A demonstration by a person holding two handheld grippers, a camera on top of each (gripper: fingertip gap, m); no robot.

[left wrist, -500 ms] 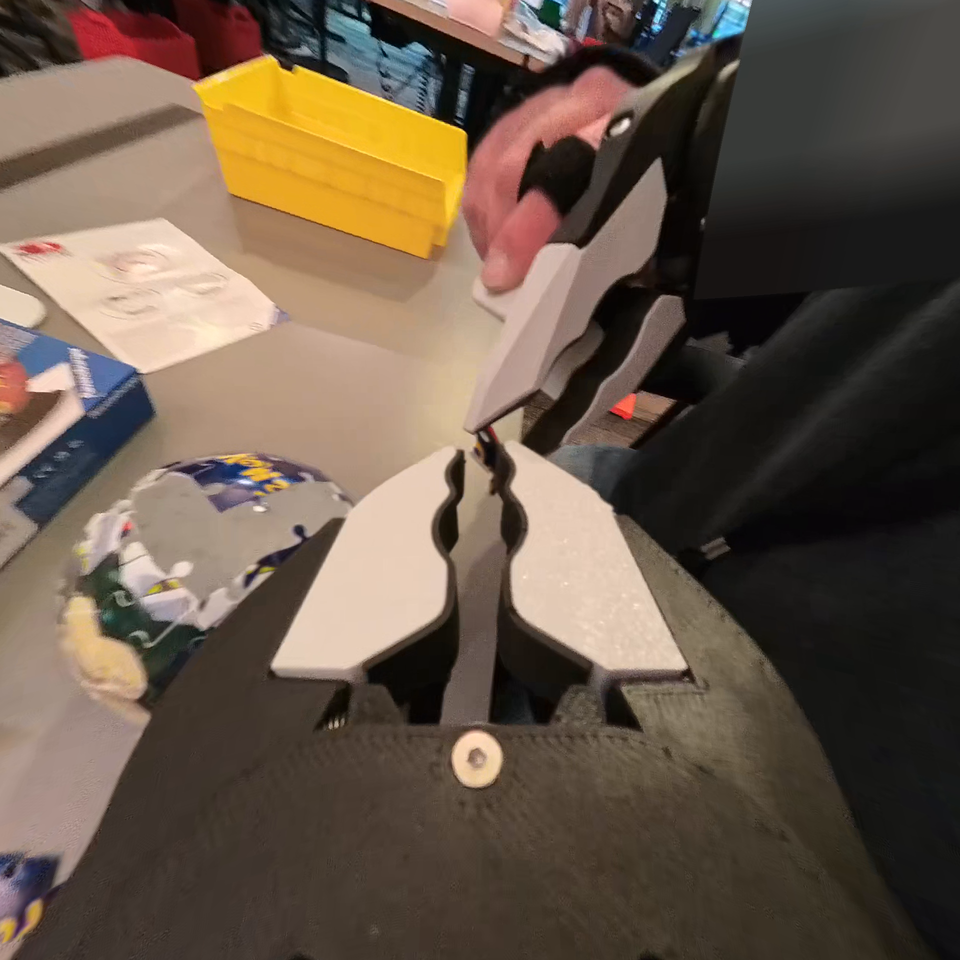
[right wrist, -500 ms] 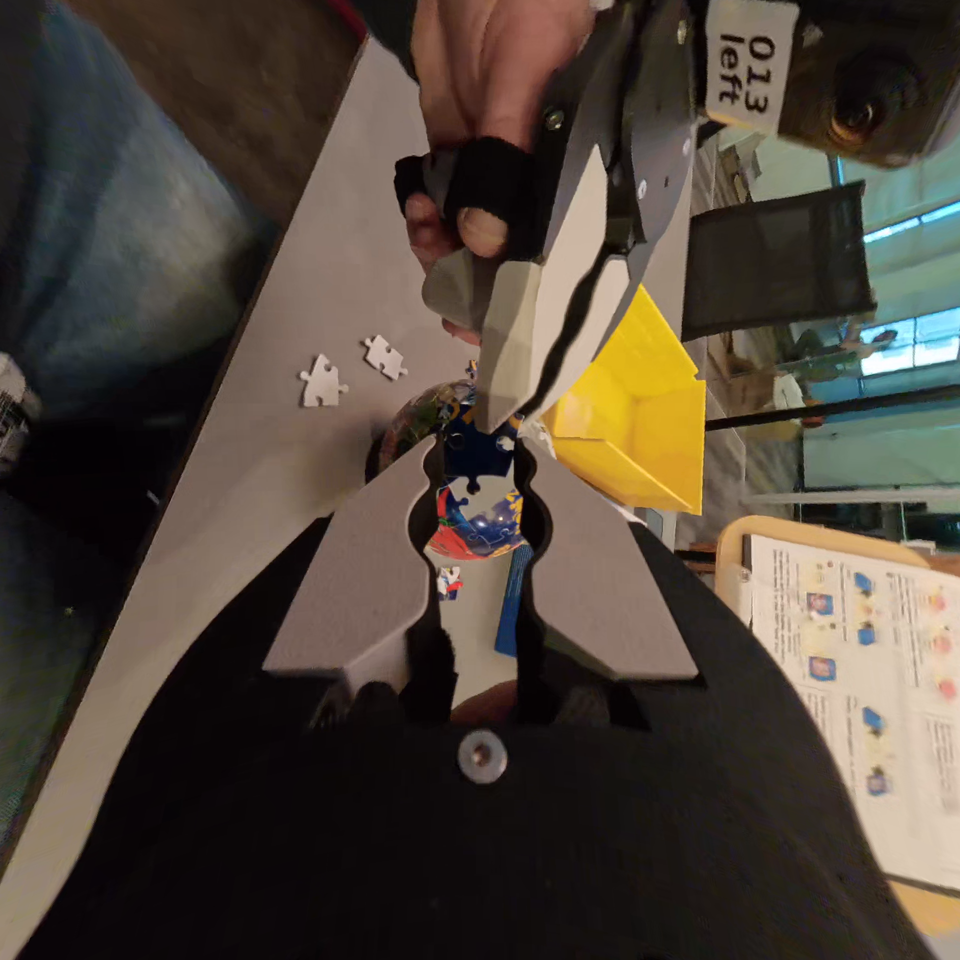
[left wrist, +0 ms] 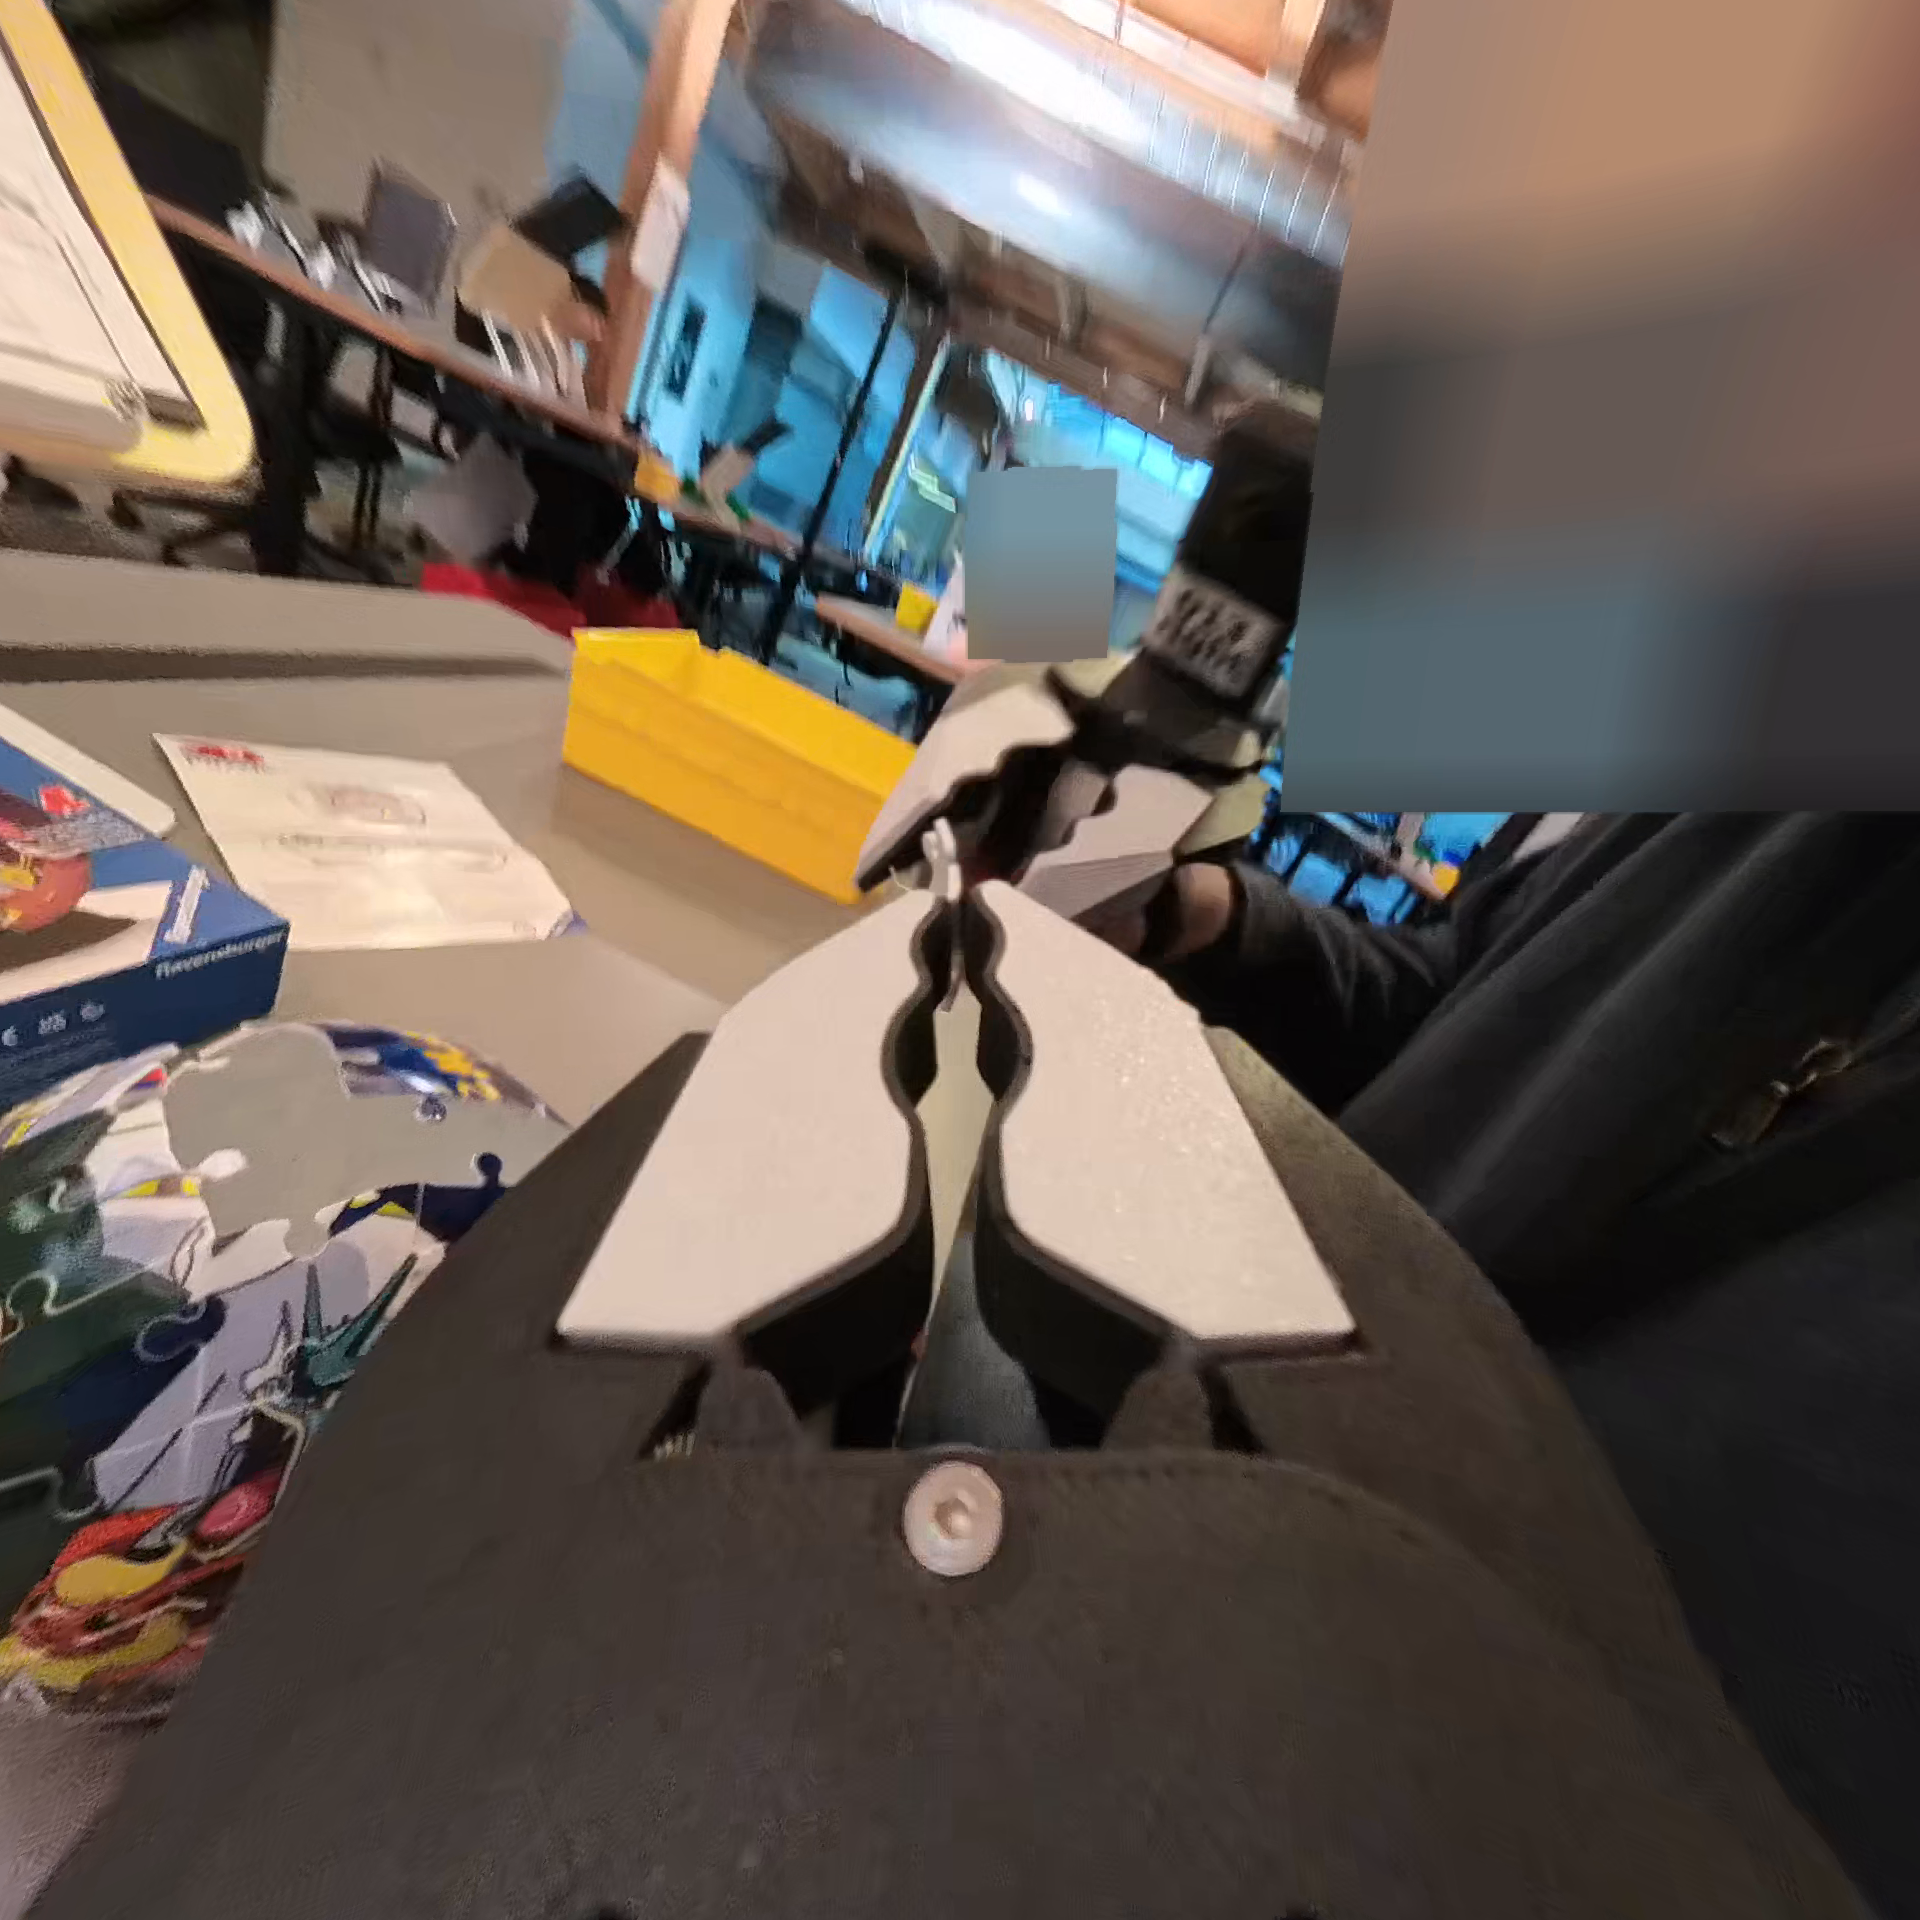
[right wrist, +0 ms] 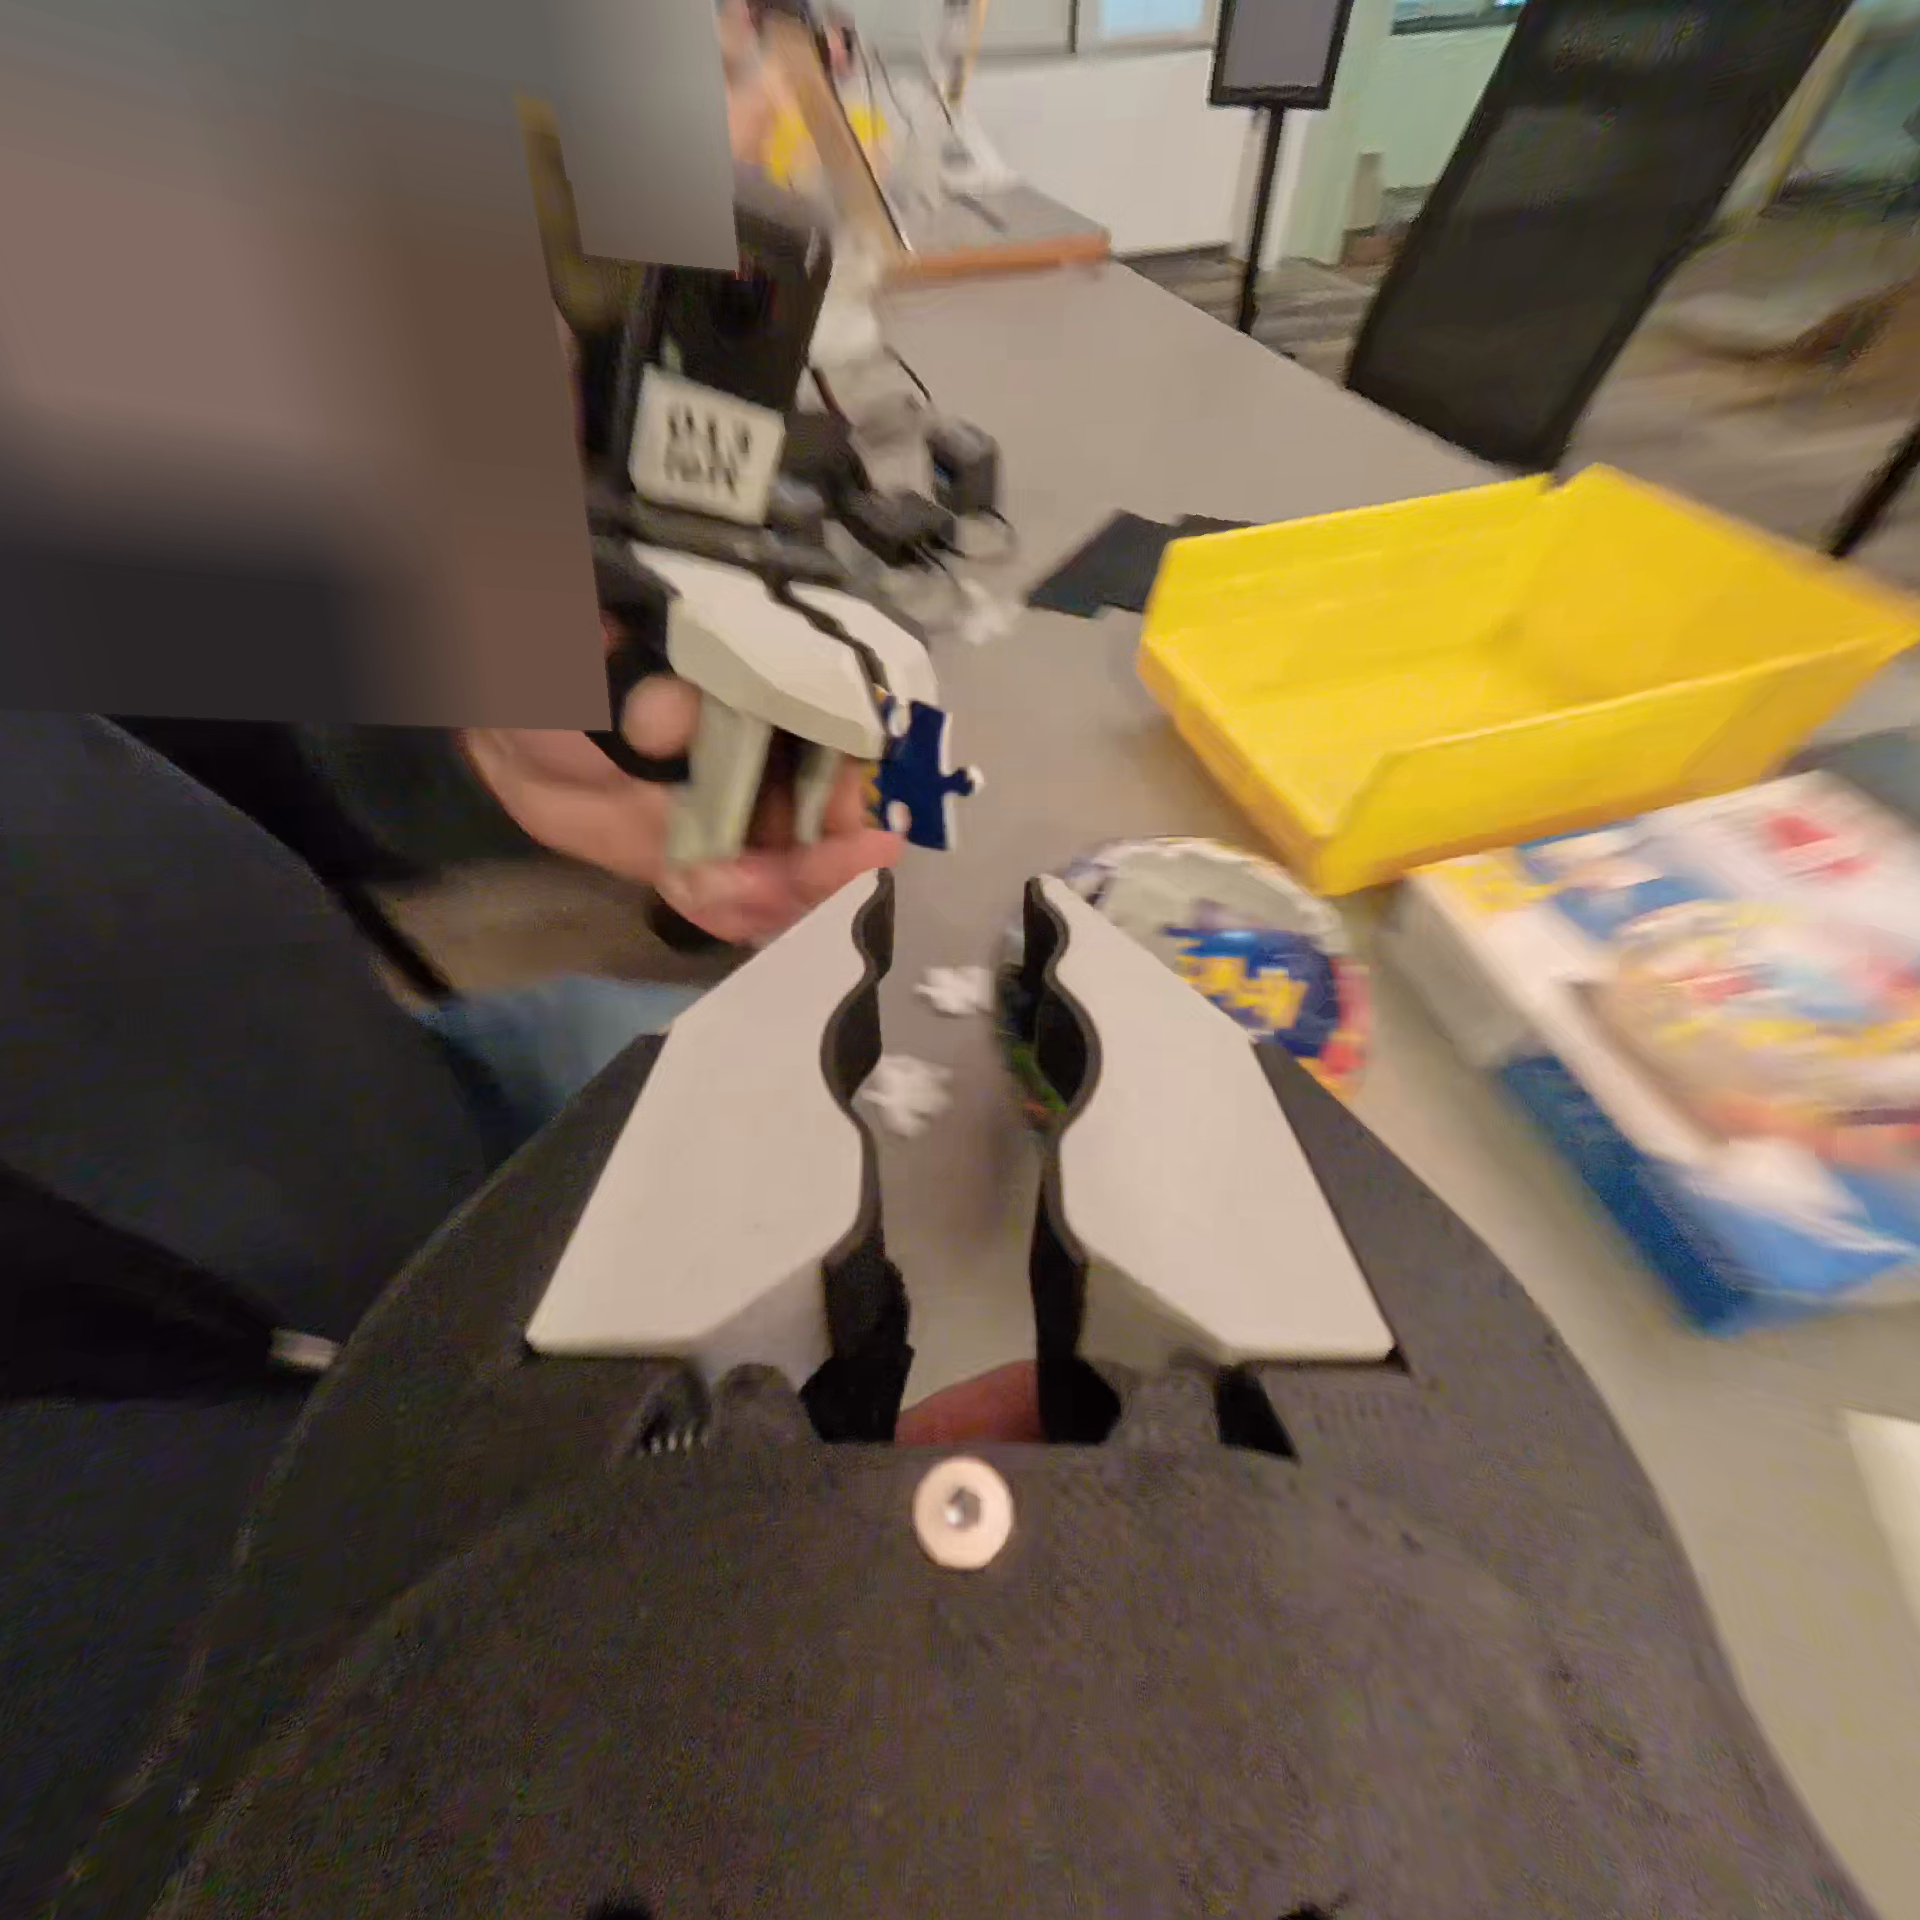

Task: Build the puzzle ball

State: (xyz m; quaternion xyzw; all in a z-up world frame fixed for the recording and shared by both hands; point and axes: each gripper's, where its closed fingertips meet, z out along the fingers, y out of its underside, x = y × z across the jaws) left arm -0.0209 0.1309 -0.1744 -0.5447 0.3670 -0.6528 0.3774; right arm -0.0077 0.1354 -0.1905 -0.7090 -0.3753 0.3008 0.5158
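Above the bench (right wrist: 1122,343), left hand-held gripper (left wrist: 954,914) pinches a blue piece (right wrist: 923,784) edge-on, presumably for fitting, right hand-held gripper (right wrist: 961,894) gapes empty, ball (right wrist: 1236,961) rests by the bin (right wrist: 1455,665).

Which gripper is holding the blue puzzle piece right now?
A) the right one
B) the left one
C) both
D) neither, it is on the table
B: the left gripper is pinched shut on the blue puzzle piece, up off the table, while the right gripper is open and empty.
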